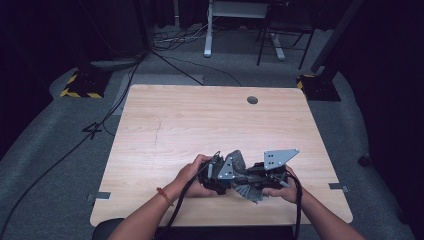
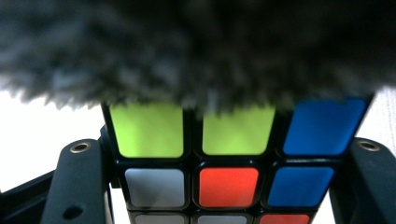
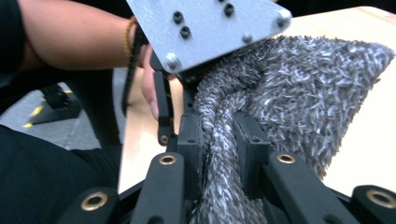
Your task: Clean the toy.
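Left tongs (image 2: 224, 186): I clamp the multicoloured puzzle cube (image 2: 219, 163), steadying it for wiping;
Right tongs (image 3: 219, 154): closed on the grey fluffy cloth (image 3: 308, 84), draped over the cube.

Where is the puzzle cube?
In the left gripper view, the cube sits clamped between the left gripper's jaws, right under the fuzzy grey cloth.

Overhead view wide; gripper views close, sharing cloth (image 3: 299, 93).
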`<act>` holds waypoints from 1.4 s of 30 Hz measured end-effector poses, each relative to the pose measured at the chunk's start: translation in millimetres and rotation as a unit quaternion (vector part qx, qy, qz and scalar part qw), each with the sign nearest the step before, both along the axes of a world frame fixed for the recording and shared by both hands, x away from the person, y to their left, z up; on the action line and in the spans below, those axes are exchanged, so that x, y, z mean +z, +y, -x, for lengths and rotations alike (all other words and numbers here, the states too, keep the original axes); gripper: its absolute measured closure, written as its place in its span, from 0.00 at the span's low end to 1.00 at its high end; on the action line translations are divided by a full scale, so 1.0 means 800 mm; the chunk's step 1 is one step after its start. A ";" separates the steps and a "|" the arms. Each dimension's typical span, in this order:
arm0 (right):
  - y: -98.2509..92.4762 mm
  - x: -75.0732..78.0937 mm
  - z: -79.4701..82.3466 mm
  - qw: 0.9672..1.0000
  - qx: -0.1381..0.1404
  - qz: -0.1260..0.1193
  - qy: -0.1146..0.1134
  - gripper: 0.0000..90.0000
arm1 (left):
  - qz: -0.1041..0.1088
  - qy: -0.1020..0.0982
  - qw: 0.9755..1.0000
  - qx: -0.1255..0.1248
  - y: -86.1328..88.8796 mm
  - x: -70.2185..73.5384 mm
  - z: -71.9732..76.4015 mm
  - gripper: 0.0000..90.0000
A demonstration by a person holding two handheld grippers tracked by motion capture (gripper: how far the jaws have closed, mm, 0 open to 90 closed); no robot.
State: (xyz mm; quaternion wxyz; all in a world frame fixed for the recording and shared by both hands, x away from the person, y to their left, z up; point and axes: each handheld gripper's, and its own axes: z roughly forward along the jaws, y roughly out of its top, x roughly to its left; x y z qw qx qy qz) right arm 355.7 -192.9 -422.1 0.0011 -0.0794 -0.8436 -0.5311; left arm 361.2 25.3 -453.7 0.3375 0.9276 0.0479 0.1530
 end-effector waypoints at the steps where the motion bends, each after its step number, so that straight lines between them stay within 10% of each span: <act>1: -0.003 0.002 0.000 1.000 -0.008 0.004 -0.005 0.84 | 0.005 0.001 1.000 0.002 0.002 0.000 -0.001 0.37; 9: -0.046 -0.012 -0.021 0.996 -0.077 0.035 0.000 0.84 | 0.050 0.002 0.999 0.002 0.020 0.015 -0.001 0.37; 17: -0.039 -0.023 -0.026 0.998 -0.046 0.034 0.019 0.83 | 0.075 0.012 0.997 -0.016 0.020 0.016 0.001 0.37; 24: -0.035 -0.018 -0.018 1.000 -0.018 0.000 0.024 0.84 | 0.060 0.011 0.998 -0.016 0.016 0.013 0.002 0.35; 42: -0.028 -0.014 -0.011 1.000 -0.022 0.005 0.005 0.84 | 0.043 0.020 0.999 -0.013 0.013 0.011 0.000 0.37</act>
